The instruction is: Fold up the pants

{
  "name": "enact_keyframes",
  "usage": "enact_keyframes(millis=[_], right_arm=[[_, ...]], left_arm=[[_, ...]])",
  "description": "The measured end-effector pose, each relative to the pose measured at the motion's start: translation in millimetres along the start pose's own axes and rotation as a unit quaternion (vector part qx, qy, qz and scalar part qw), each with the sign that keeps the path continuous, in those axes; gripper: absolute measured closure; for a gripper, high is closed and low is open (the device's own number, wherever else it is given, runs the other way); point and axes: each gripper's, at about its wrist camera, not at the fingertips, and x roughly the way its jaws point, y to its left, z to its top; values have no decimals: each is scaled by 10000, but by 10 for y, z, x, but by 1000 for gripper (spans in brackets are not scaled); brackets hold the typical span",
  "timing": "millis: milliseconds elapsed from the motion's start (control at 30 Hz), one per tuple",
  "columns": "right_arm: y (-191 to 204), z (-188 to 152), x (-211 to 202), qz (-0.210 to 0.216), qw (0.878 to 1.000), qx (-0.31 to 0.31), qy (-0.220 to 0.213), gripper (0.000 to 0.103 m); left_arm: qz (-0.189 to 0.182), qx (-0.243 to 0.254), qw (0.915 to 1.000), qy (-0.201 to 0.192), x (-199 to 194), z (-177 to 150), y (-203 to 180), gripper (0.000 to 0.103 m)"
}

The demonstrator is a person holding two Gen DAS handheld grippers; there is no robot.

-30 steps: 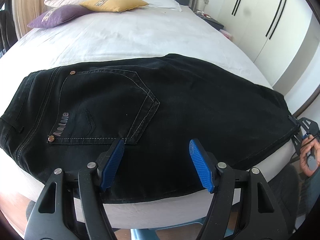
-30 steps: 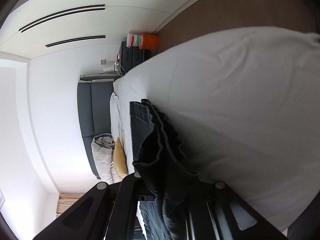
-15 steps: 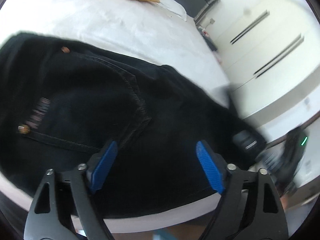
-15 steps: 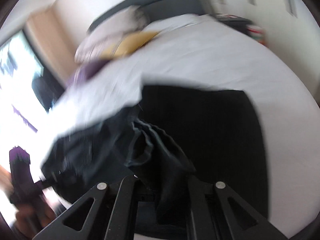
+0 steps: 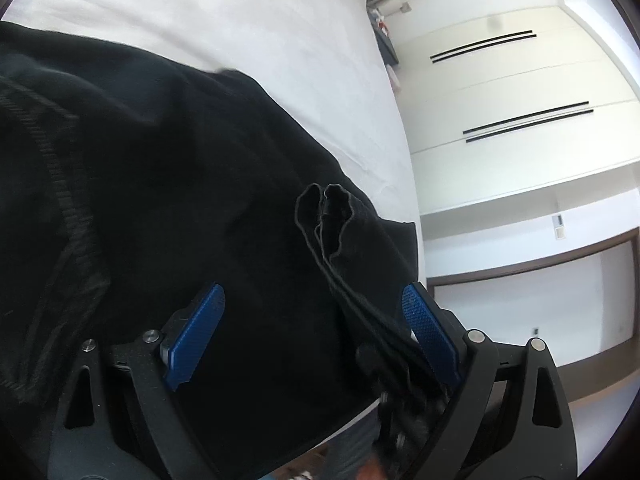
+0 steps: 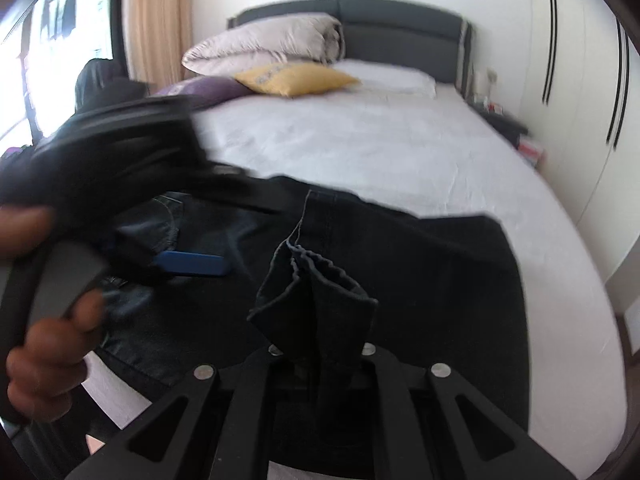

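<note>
Black jeans (image 5: 168, 184) lie across the near part of a white bed (image 5: 280, 40). My left gripper (image 5: 316, 332) is open, its blue pads (image 5: 196, 332) hovering just over the cloth. The bunched leg hems (image 5: 332, 216) stand up between its fingers, brought there by my right gripper. In the right wrist view my right gripper (image 6: 320, 352) is shut on the leg hems (image 6: 320, 296), held over the jeans (image 6: 440, 264). The left gripper (image 6: 120, 184) and the hand on it show blurred at the left of that view.
Pillows (image 6: 272, 44), a yellow cushion (image 6: 296, 78) and a purple cushion (image 6: 200, 90) lie at the grey headboard (image 6: 400, 28). White wardrobe doors (image 5: 520, 92) stand to the right of the bed. A nightstand (image 6: 504, 120) sits by the bed's far right corner.
My right gripper has swung the leg hems from the bed's right edge over to the left gripper. The left gripper has turned right and stays open.
</note>
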Motion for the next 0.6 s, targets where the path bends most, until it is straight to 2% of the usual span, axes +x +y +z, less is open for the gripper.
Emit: enact_keyframes(millis=[233,300,333,367,600], right_arm=[[-10,48,-66,-70,9997,-113,-205,98],[15,45,-82,-78,9996,-146,-228,98],[35,51,-78,-83,9996,-185,-220,98],[53,58,-77,-81,9995,-221,-219,98],[321,136,-55,16,9985,-495,-217,98]], left_arm=[[-338,124,9985,415,287,106,-174,14],[-481,193,9975,489,328,99,-224,29],[-470,254,9970,553,344,87,-250,53],[-447,308,9965,632,355,78,-267,73],[-389,423,9970,510,131,80,-171,86]])
